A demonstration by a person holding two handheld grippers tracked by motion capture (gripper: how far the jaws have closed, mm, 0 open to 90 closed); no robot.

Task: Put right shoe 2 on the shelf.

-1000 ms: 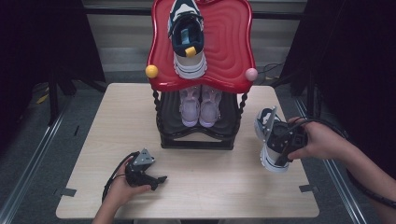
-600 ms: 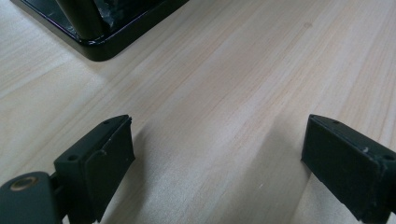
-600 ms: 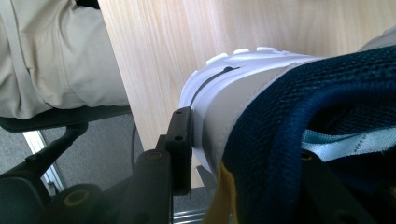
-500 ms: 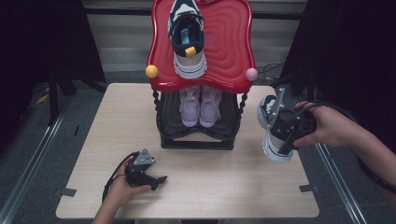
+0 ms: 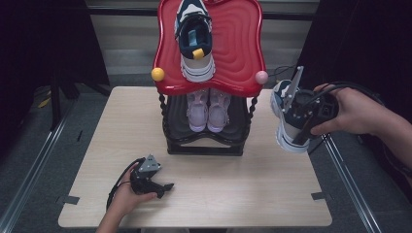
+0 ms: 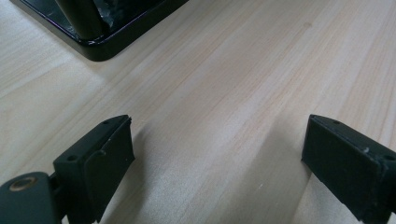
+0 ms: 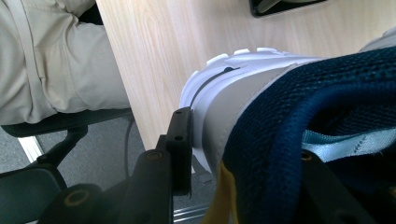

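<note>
Navy mesh, grey panels and a white sole mark the sneaker (image 5: 287, 127) that the right hand-held gripper (image 5: 302, 112) carries in the air beside the right edge of the red-topped shoe rack (image 5: 243, 63). In the right gripper view one black jaw presses the outside of the heel wall (image 7: 219, 112) while the other sits inside the padded collar, so this gripper is clamped on the sneaker (image 7: 299, 107) at its heel end. The step in hand looks like the lift and carry: the shoe is clear of the surface (image 5: 243, 194) and roughly level with the rack's lower shelf, not yet at the red top.

Its match, a navy-and-white sneaker (image 5: 195, 41), lies on the red top with a free strip of shelf to its right. I judge the next move calls for raising the shoe above the rim, past the pink ball (image 5: 261, 76) at the corner, then setting it down alongside its partner.

The held sneaker's long axis runs roughly away from the person; from above I cannot say for certain which end is the toe.

The left hand-held gripper (image 5: 160, 184) rests on the surface near its front edge, jaws wide apart with nothing between them (image 6: 219, 154).
</note>
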